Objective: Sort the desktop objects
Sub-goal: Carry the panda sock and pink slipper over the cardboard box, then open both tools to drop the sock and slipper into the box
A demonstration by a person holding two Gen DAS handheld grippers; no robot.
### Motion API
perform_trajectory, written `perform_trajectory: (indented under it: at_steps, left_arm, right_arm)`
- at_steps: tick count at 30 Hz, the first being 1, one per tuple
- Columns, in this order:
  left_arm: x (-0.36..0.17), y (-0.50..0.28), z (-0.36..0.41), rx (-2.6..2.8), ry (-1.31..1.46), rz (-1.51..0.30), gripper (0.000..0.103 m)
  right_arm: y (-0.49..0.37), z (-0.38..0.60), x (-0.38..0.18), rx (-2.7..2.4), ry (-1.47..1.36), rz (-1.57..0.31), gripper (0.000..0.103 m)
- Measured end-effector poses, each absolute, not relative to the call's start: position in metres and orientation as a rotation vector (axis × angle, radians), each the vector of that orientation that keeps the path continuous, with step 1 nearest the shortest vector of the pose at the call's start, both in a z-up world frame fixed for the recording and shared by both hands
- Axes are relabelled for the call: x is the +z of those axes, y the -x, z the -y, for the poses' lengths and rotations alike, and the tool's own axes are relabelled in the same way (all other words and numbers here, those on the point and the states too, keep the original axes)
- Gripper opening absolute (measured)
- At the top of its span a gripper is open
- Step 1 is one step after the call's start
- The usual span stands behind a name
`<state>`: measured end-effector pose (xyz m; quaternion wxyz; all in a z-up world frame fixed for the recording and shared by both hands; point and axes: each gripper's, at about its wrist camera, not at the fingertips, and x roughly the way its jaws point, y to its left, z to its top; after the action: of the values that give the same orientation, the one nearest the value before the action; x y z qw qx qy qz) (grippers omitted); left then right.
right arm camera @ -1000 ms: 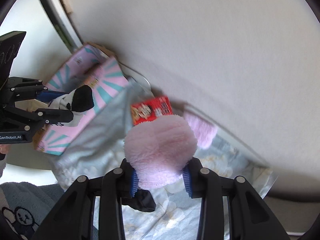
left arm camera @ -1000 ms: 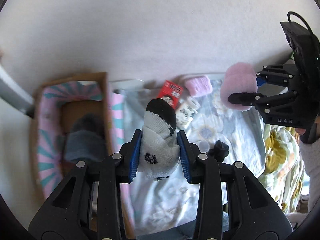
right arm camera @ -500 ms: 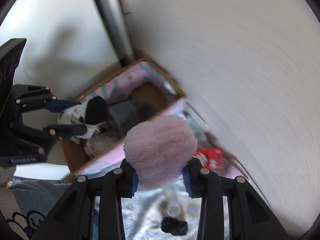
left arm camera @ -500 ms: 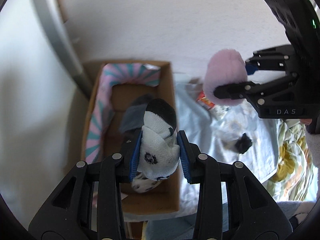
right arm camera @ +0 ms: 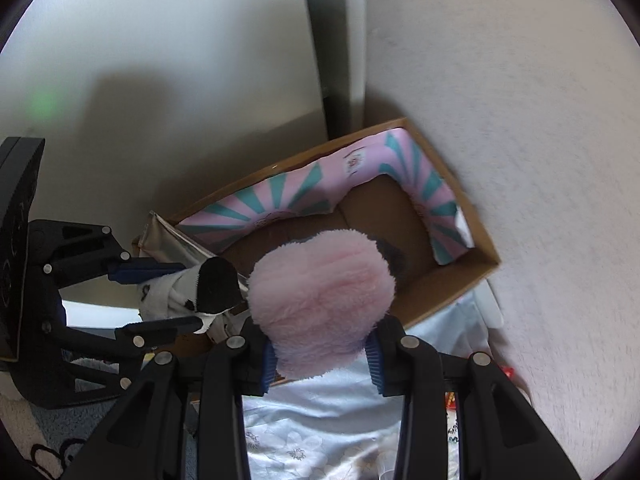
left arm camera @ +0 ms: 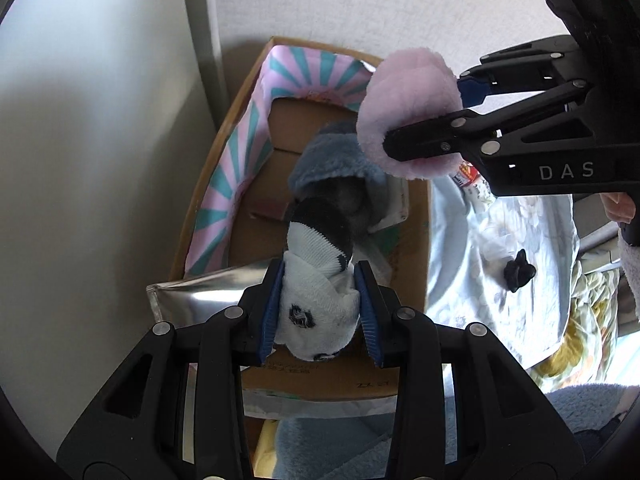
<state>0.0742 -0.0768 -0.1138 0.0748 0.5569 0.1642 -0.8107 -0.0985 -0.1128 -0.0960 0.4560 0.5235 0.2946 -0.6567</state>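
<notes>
Both tools have been carried from the floral cloth point(left arm camera: 472, 280) to above the cardboard box point(left arm camera: 416, 248). The left tool point(left arm camera: 318, 312) is clamped on a rolled black-and-white sock point(left arm camera: 316, 300), the right tool point(right arm camera: 320, 354) on a pink fleece sock point(right arm camera: 320, 304). Each should be lowered inside the walls before release, clear of the grey fleece sock point(left arm camera: 332, 160).

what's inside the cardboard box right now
In the box: a blue fleece bundle and a silver pouch. The held sock and pink fluff hide the rest.
</notes>
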Motion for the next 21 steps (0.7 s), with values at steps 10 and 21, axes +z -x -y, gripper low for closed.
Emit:
perform_trajectory:
  at_steps: [10,21]
  left_arm:
    - [-0.116,-0.075,0.081,-2.416,-1.675,-0.539,0.032]
    - [-0.11,-0.071,0.077,-2.425,-1.645,-0.52,0.103]
  right_arm:
    - [0.103,0.131,-0.101,-1.596,-1.311,-0.734,0.034]
    - [0.115,0.137,-0.098,-1.717,-1.333,-0.714,0.084]
